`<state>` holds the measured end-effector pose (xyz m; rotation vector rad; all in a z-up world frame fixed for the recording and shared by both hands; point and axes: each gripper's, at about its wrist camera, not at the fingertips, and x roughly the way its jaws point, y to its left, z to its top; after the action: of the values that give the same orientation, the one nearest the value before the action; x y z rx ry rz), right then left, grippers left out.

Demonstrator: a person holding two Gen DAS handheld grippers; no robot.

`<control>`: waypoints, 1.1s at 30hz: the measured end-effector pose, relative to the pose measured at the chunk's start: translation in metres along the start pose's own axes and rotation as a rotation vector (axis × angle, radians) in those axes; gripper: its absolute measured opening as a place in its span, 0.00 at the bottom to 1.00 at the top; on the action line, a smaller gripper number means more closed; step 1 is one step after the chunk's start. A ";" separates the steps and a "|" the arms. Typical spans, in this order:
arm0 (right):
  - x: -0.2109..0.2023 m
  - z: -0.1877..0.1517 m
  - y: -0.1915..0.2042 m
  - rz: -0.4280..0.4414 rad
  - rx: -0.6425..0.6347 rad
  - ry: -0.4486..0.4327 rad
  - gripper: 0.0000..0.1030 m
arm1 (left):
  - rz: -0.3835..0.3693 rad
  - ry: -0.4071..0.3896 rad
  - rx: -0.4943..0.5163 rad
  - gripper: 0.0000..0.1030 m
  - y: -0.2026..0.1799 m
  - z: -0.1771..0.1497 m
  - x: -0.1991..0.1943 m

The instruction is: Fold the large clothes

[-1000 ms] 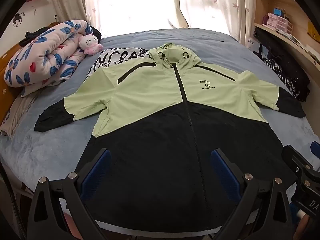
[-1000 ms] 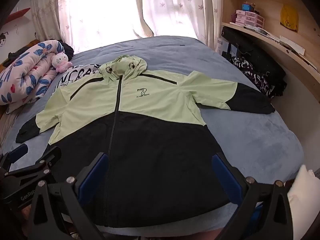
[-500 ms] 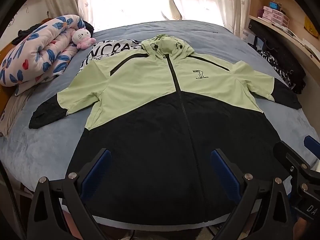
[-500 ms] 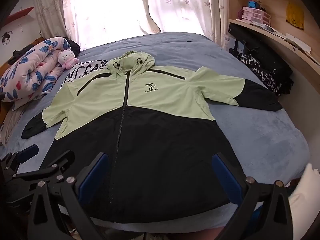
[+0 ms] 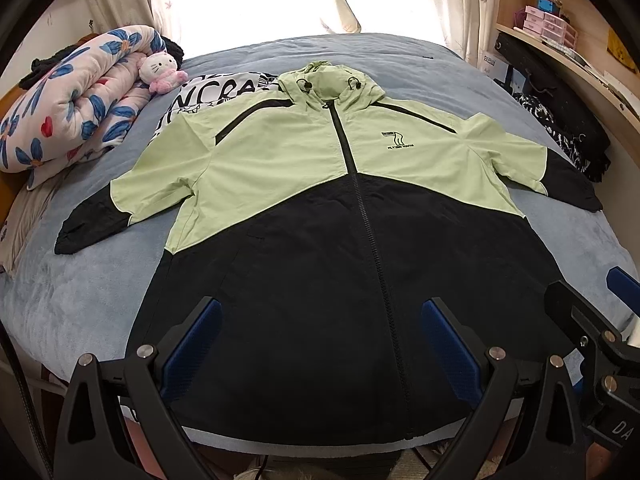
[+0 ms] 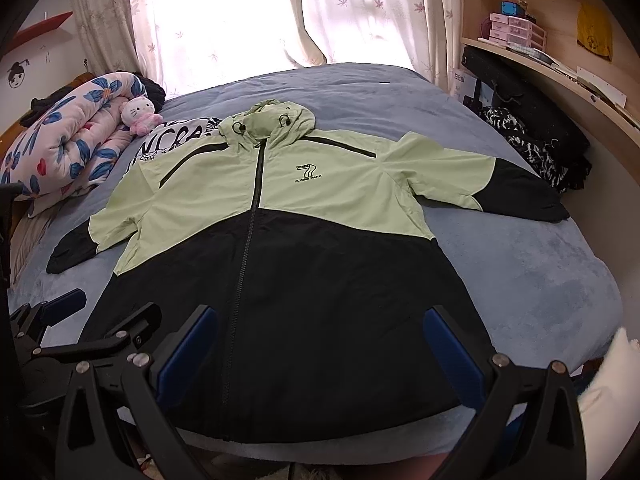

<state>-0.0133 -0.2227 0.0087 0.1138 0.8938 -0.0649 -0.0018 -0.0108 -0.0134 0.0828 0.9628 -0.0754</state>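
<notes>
A large hooded jacket [image 5: 320, 216], light green on top and black below, lies flat and zipped on the blue bed, sleeves spread to both sides, hem at the near bed edge. It also shows in the right wrist view [image 6: 280, 248]. My left gripper [image 5: 320, 344] is open and empty, held above the hem. My right gripper [image 6: 320, 348] is open and empty, also above the hem. The right gripper shows at the right edge of the left wrist view [image 5: 592, 332]; the left gripper shows at the lower left of the right wrist view [image 6: 84, 328].
A rolled floral quilt [image 5: 68, 104] and a pink plush cat [image 5: 160, 72] lie at the bed's far left. A printed white garment [image 5: 216, 96] lies under the jacket's left shoulder. Dark clothes [image 5: 560, 128] and wooden shelves [image 6: 560, 68] are on the right. The bed [image 6: 540, 272] shows bare blue cover beside the jacket.
Both grippers have pulled back and risen slightly, so more of the jacket's hem and the bed edge show. The jacket has not moved. Both grippers stay open.
</notes>
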 end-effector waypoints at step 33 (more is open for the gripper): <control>0.005 -0.004 0.009 0.029 -0.007 0.035 1.00 | 0.014 -0.001 -0.025 0.96 0.009 -0.004 -0.001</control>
<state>-0.0121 -0.2138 0.0029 0.1217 0.9274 -0.0334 -0.0045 -0.0018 -0.0147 0.0661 0.9615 -0.0508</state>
